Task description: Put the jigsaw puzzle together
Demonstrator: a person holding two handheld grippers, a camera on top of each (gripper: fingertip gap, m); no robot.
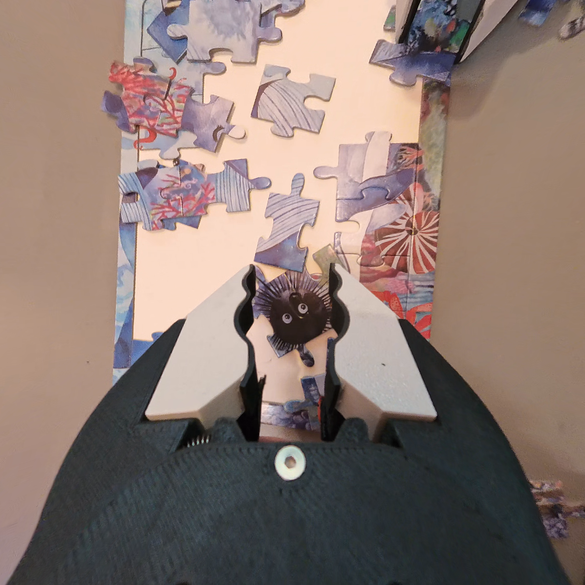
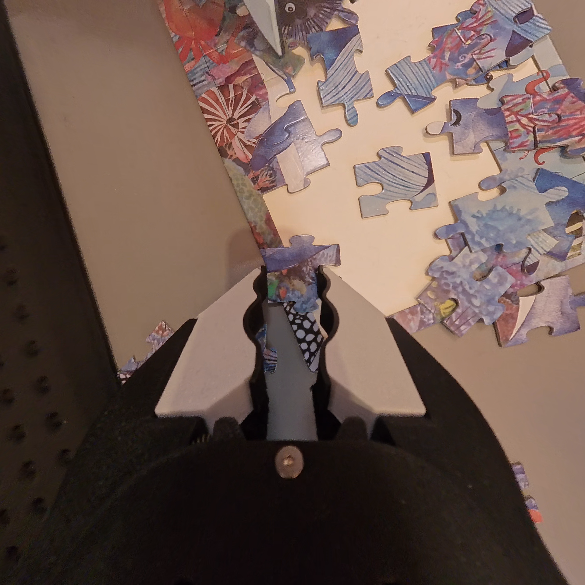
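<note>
A cream puzzle tray (image 1: 190, 285) with a printed border lies on a beige table. Joined pieces with a red striped shell (image 1: 408, 234) sit along its right side. Several loose blue pieces, such as a striped one (image 1: 291, 101), lie on the tray. My left gripper (image 1: 292, 269) is low over the tray's near end, its pads touching both sides of a black sea urchin piece (image 1: 296, 313). My right gripper (image 2: 292, 269) is shut on a blue and purple coral piece (image 2: 300, 256) at the tray's edge (image 2: 262, 228). That gripper and piece also show in the left wrist view (image 1: 411, 60).
A heap of loose pieces (image 2: 468, 285) lies on the tray's corner. Stray pieces lie on the table (image 1: 547, 506), (image 2: 522, 484), (image 2: 155, 338). A dark perforated panel (image 2: 31, 316) stands on the left of the right wrist view.
</note>
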